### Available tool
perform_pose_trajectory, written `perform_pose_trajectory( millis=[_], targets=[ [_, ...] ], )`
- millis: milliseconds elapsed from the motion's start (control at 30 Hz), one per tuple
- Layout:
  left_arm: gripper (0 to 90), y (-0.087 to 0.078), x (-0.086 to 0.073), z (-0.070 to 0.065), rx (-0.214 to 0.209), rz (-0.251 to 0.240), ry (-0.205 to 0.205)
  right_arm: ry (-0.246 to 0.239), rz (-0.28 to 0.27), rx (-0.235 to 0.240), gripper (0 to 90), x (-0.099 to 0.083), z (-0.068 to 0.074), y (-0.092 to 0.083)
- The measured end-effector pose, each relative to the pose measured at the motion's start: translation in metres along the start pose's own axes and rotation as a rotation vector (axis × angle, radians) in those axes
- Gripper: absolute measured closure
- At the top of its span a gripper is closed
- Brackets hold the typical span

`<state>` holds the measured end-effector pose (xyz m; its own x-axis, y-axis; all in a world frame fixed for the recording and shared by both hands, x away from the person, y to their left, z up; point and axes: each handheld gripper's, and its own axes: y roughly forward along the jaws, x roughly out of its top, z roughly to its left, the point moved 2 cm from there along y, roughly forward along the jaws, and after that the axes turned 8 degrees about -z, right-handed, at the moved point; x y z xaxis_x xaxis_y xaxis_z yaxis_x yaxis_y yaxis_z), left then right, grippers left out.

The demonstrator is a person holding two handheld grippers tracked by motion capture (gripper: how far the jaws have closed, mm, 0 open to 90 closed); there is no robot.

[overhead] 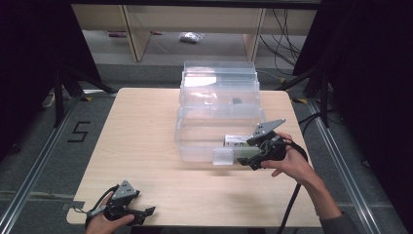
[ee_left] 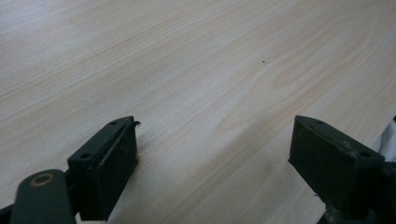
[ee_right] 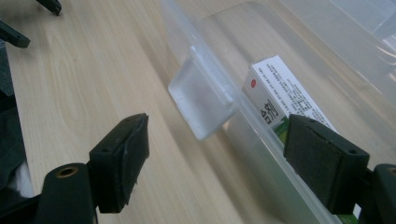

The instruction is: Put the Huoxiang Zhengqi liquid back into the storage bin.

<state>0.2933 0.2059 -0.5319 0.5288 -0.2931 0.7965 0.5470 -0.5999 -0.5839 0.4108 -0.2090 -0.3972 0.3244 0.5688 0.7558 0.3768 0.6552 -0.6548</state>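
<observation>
While my left gripper (overhead: pixel 148 211) rests at table (overhead: pixel 146 141) near edge, jaws spread, nothing between them, only bare wood under it in left gripper view. Mid-table: clear bin (overhead: pixel 195 146), lid (overhead: pixel 219 80) swung up behind it. Latch tab (ee_right: pixel 201 98) on bin front wall, closest to me. White-green box (ee_right: pixel 280 95) lies inside bin, just behind that wall. My right gripper (ee_right: pixel 217 154) jaws wide, straddling front wall: one jaw outside over table, other inside next to box. Not gripping anything.
</observation>
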Motion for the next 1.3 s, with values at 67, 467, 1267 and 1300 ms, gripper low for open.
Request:
perform_pose_trajectory(
  millis=[67, 467, 1267, 1300],
  targets=[
    [14.8, 0.0, 0.0, 0.001, -0.001, 0.0, 0.009, 0.006, -0.014, 0.0, 23.3, -0.002, 0.002, 0.001],
    [14.9, 0.0, 0.0, 0.0, -0.001, -0.006, 0.0, -0.007, -0.015, 0.019, 23.0, -0.011, 0.01, 0.004],
    [14.9, -0.001, 0.0, 0.001, -0.001, 0.016, 0.017, 0.008, -0.043, 0.01, 16.7, -0.027, 0.024, 0.008],
    [14.9, -0.001, 0.0, 0.001, -0.001, 0.016, 0.017, 0.016, -0.058, 0.004, 16.7, -0.029, 0.025, 0.009]
  ],
)
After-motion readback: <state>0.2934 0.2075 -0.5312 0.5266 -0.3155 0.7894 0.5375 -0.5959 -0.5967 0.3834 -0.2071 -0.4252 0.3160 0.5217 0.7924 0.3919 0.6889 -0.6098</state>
